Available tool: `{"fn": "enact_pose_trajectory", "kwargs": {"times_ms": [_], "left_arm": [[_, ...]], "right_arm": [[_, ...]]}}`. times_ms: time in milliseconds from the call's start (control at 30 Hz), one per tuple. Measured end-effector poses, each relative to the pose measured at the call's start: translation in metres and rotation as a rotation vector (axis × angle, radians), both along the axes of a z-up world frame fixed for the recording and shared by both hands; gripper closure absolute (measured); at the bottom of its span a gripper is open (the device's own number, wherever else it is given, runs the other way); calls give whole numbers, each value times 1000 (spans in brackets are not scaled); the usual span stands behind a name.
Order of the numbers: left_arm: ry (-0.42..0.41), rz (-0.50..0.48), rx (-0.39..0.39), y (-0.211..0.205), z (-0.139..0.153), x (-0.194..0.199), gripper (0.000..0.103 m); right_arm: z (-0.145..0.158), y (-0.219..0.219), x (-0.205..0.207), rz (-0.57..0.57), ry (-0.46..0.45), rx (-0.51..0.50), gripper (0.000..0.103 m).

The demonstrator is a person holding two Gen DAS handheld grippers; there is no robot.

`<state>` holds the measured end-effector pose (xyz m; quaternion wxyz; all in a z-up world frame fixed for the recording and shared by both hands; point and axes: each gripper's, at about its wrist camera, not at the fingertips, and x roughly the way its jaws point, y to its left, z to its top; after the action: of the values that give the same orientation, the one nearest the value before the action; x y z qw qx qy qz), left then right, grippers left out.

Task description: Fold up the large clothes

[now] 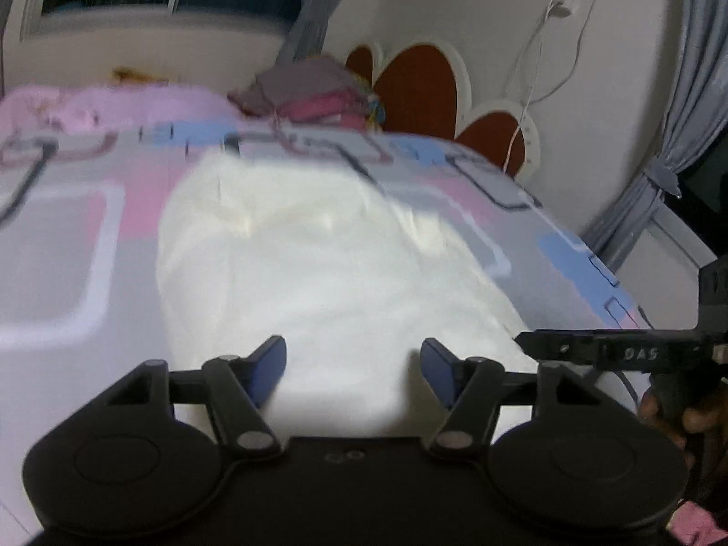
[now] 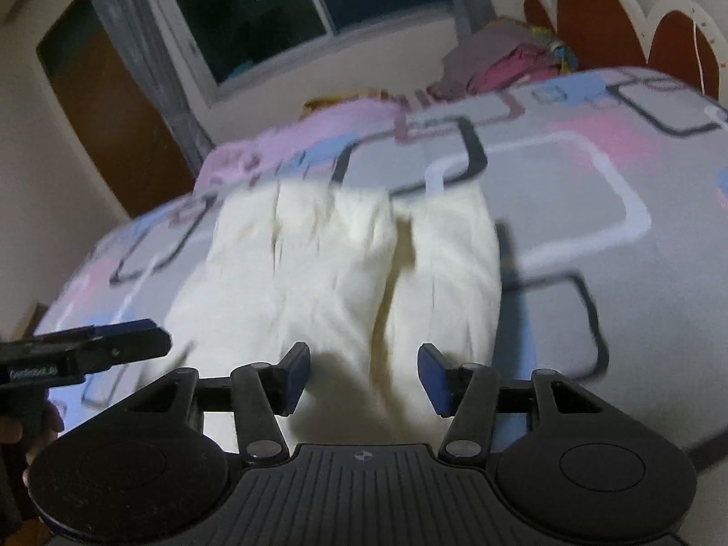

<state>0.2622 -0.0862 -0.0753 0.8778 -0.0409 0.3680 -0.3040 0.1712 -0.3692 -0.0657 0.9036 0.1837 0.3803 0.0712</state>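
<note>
Left wrist view: my left gripper hangs with its jaws parted and nothing between the blue pads; no cloth is pinched. Directly ahead of and below the fingertips lies the white garment, spread flat on the bed and running away from the tongs toward the far end. The bed cover is grey with pink and blue patches and dark outlined squares. Off to the right of my left jaws, level with them, the right gripper shows from the side, with a hand on its grip.

Right wrist view: my right gripper is likewise released, pads apart and empty. The garment lies just beyond and beneath them; from here it reads as two cream-white legs side by side, a shadowed gap between them straight ahead of the jaws. To the left of these tongs the left gripper shows from the side.

Beyond the garment, at the far end of the bed, sits a pile of clothes in grey and magenta, near a red headboard with white edging. A dark window and grey curtain stand beyond to the left. Both views are motion-blurred; fabric detail is not legible.
</note>
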Motion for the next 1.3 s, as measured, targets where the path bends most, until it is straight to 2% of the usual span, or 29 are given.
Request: {"fn": "enact_pose_trajectory", "kwargs": {"times_ms": [100,300,433,467,567,700,867,1133,1300], "left_arm": [[-15,1,44,-2,-12,-8,40],[-4,26,75,-7,-29,-2,40],[-8,42,89,-8,-21,-6,40],[-15,53,92,-7,-16,-9,38],[-92,94,84,1,4,-12,22],[-146,129,108,2,20,7,23],[-203,150,103,-3,41,32,23],[-196,127,125,-19,38,73,23],[-172,106,145,-31,25,104,23]], "right_arm": [[-21,7,-1,-6,55,-3,50],[-46,5,7,-12,73,11,50],[-33,0,4,-7,66,-3,50],[-24,-3,2,-22,45,1,49],[7,-19,0,-45,-63,17,49],[33,-27,23,-40,-122,28,49],[55,-14,63,-12,-175,-35,49],[52,5,117,16,-157,-113,49],[33,8,145,22,-108,-152,49]]}}
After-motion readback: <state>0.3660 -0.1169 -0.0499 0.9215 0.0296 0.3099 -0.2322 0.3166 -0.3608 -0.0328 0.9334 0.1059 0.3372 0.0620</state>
